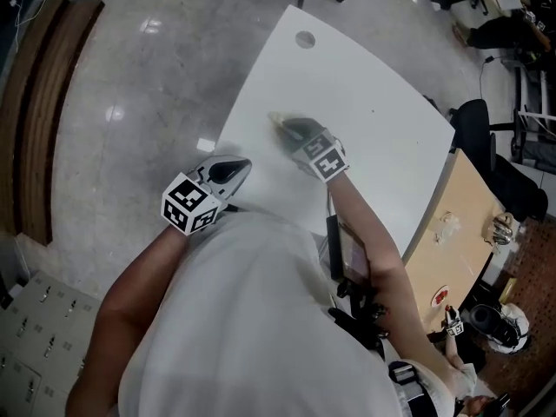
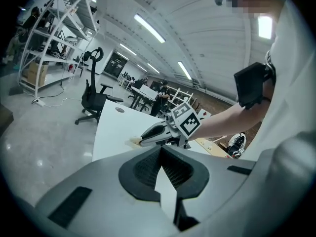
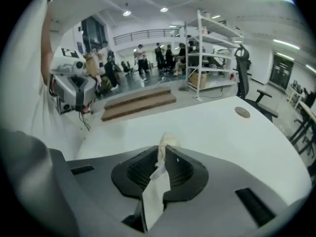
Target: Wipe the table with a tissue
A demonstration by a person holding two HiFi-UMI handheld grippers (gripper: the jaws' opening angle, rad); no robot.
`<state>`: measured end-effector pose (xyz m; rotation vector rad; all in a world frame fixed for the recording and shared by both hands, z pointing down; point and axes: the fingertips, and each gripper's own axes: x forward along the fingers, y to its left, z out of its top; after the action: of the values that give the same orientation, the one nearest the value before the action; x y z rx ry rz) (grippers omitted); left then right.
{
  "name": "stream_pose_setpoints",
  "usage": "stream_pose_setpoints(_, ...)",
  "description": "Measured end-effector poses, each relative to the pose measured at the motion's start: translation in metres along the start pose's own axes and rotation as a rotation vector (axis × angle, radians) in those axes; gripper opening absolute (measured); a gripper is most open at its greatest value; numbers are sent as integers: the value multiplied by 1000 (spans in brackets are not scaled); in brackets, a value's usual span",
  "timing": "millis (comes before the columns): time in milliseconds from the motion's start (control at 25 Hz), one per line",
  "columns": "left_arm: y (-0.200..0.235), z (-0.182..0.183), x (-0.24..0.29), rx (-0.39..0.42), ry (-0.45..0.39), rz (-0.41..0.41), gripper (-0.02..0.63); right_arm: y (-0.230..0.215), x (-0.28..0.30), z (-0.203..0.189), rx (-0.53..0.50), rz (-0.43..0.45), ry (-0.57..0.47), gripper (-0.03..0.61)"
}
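The person is leaning over a white curved tabletop (image 1: 373,120) and reaching the right claw (image 1: 284,127) out across it, well in from the edge. That claw is clamping a tissue (image 1: 275,118): in the right gripper view the pale wad (image 3: 168,140) is poking out past the tips of the right claw (image 3: 162,153), with a white strip of it trailing back between the dark pads, and the tuft is lying right down at the surface. From the left gripper view the same claw is showing side-on, with its marker cube (image 2: 186,122) facing the camera and the tissue at its tip against the tabletop. The left claw (image 1: 242,166) is hanging over the near left edge of the tabletop, close to the person's white shirt (image 1: 252,320), well apart from the tissue; its tips (image 2: 161,149) are meeting, with nothing gripped between them. A round cable grommet (image 1: 304,38) is sitting near the far end of the tabletop. A wooden desk (image 1: 456,224) is standing just beside the tabletop's right side, a black office chair (image 2: 94,100) is waiting on the glossy floor beyond, and white shelving (image 3: 212,48) is rising at the back of the room.
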<state>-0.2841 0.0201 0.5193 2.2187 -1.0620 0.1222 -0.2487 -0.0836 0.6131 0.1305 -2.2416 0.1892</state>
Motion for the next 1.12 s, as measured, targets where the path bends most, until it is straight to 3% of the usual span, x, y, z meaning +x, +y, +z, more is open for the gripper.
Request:
stream_pose_setpoints(280,-11,1,19,23,38,-43,6,-28,-53,-27,275,-94,-156,49)
stream_pose_setpoints(720,-66,8,73,54,63,-75,6,-134,-163,-169,693,-435,-150,51)
stream_pose_setpoints(880,-76,6,81,49,67,-56,6,-165,-172,-187,694,-482,-127,51)
stream_pose_setpoints(1120,-82,-3,100,24,89,1,6,-211,-159,-187,538,-458,-81,51)
